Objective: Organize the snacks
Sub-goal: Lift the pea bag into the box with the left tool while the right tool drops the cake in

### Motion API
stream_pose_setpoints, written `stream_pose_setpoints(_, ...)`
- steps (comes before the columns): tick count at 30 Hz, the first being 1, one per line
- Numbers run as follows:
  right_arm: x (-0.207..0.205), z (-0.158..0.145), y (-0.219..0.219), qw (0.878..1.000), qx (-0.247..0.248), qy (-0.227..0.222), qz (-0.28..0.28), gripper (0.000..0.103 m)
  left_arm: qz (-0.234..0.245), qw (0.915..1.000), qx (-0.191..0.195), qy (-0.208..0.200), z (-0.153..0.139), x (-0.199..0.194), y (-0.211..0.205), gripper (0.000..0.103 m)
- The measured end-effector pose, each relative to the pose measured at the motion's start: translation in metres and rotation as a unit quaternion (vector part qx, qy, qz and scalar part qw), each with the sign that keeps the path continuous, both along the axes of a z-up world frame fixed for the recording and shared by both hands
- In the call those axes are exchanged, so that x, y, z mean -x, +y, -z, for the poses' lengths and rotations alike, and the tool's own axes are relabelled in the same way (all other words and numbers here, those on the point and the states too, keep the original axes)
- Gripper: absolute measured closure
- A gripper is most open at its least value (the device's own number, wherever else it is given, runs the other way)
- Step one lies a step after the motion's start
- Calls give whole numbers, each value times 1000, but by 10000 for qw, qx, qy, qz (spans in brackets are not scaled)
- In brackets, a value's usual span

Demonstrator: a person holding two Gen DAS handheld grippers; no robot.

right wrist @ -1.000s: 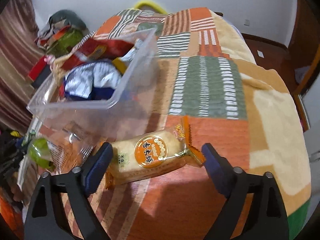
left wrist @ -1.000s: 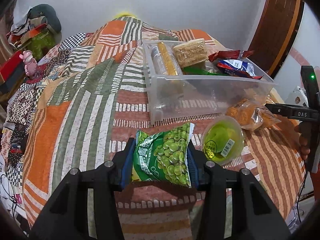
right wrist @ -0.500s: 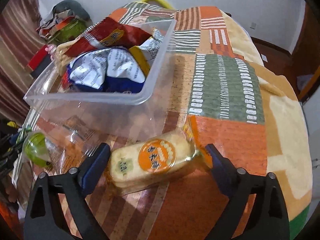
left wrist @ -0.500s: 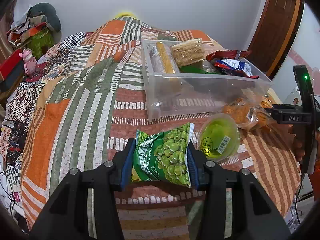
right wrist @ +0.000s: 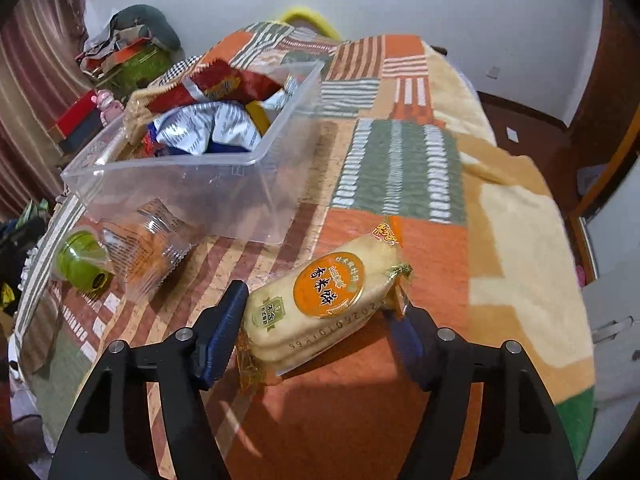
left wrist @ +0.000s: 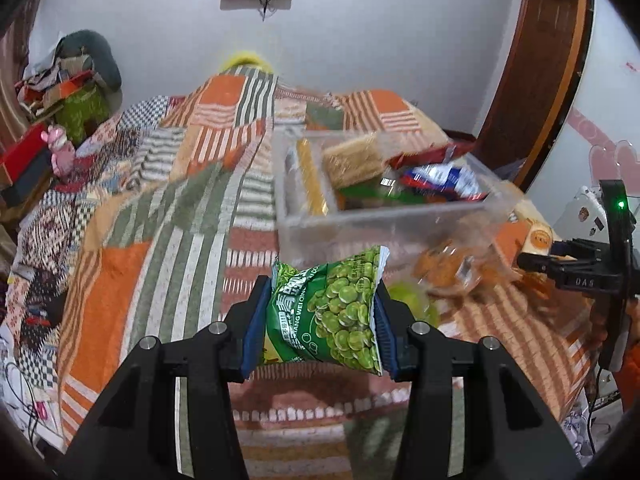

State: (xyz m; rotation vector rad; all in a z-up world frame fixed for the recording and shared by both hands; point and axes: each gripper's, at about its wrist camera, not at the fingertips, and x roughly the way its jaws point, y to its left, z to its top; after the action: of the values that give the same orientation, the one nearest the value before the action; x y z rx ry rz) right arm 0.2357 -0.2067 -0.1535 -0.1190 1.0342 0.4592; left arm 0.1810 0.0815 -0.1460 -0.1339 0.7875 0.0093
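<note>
My left gripper (left wrist: 320,320) is shut on a green bag of peas (left wrist: 326,314) and holds it above the bed, in front of the clear plastic bin (left wrist: 384,222). My right gripper (right wrist: 318,320) is shut on a rice cracker pack (right wrist: 320,296) with an orange round label, lifted off the blanket beside the bin (right wrist: 248,160). The bin holds several snack packs. The right gripper also shows at the right of the left wrist view (left wrist: 560,260).
A green jelly cup (right wrist: 80,260) and a clear bag of orange snacks (right wrist: 148,244) lie on the patchwork blanket (right wrist: 400,160) in front of the bin. Clutter and a pink toy (left wrist: 60,148) sit at the bed's left side. A brown door frame (left wrist: 536,80) stands on the right.
Both grippers have risen. The left lifted the pea bag higher toward the bin. The right closed on the rice cracker pack and lifted it off the blanket.
</note>
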Motion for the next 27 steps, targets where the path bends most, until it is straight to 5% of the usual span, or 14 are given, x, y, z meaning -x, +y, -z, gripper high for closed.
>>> stream_pose_setpoints(11,-9,-62,14,9958,-489,-776,-2,38,240,9991,-66,-340,-31,-37,-24,56)
stream_pose_setpoints(27,-47,-34,75,9966,-582,-529,-227,38,468,9988,-105,90,-2,-111,-42,56)
